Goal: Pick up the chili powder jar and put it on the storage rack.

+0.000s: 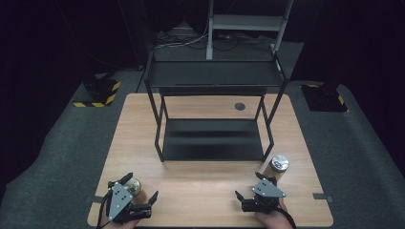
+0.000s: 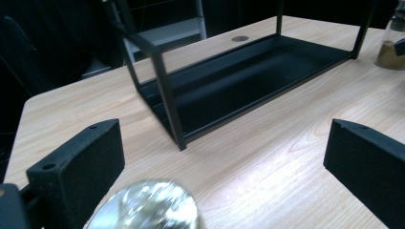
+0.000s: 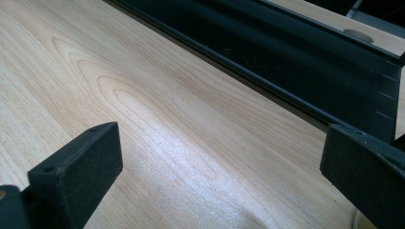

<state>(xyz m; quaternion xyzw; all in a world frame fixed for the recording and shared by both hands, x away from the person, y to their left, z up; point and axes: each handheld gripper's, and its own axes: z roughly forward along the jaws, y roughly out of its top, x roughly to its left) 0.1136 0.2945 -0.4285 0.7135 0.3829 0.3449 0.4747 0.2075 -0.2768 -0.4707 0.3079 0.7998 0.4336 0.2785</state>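
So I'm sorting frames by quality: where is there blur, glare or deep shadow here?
High view: the room behind is nearly black, the table evenly lit, the black shelf rack dark with little detail. Left gripper view: the shiny jar lid at the bottom edge is smeared, with a pale sheen on the wood beside it. Right gripper view: the wood grain is sharp, with a soft glare patch between the jaws.

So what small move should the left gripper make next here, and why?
Probably ease the left gripper down around the shiny-lidded jar and close. Its jaws stand wide open with the jar's lid low between them, nearer the left pad, nothing gripped. The black rack stands bare beyond it, and the right gripper is open over bare table.
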